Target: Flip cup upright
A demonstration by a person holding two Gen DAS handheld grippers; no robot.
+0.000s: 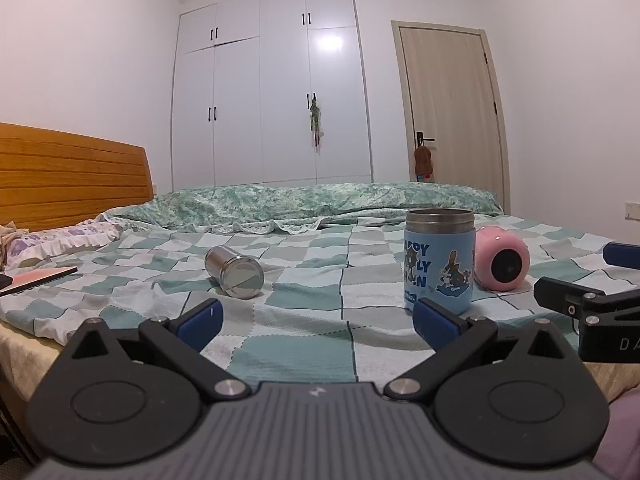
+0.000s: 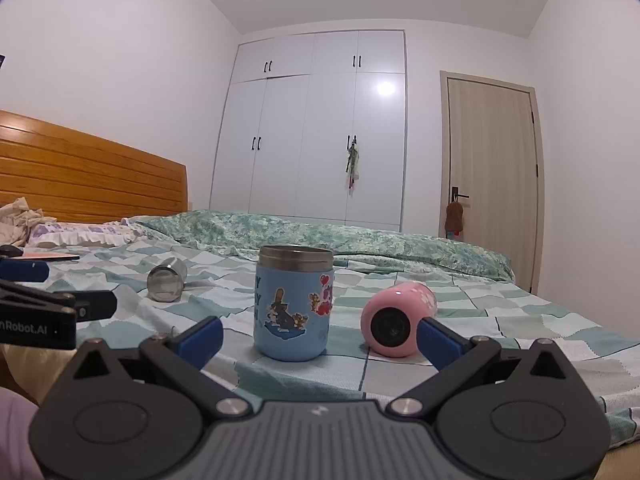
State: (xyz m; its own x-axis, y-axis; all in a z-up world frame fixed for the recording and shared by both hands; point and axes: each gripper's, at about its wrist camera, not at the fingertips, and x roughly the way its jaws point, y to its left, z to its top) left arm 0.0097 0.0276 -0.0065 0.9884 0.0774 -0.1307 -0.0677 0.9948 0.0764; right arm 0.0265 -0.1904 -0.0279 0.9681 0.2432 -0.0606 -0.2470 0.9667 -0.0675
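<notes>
Three cups: one blue cup [image 2: 294, 304] upright, one pink cup [image 2: 394, 320] and one steel cup [image 2: 166, 285] lying.

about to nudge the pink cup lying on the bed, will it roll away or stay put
The pink cup lies on its side and looks round, so it could roll sideways. The soft checked blanket would probably slow it. The blue cup stands close by and might block a leftward roll.

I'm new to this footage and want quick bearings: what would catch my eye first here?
Three cups on the checked bedspread stand out. A blue cartoon cup stands upright in the middle, open end up. To its right a pink cup lies on its side, and farther left a steel cup also lies tipped over. Both grippers, left gripper and right gripper, hover open in front, holding nothing.
</notes>
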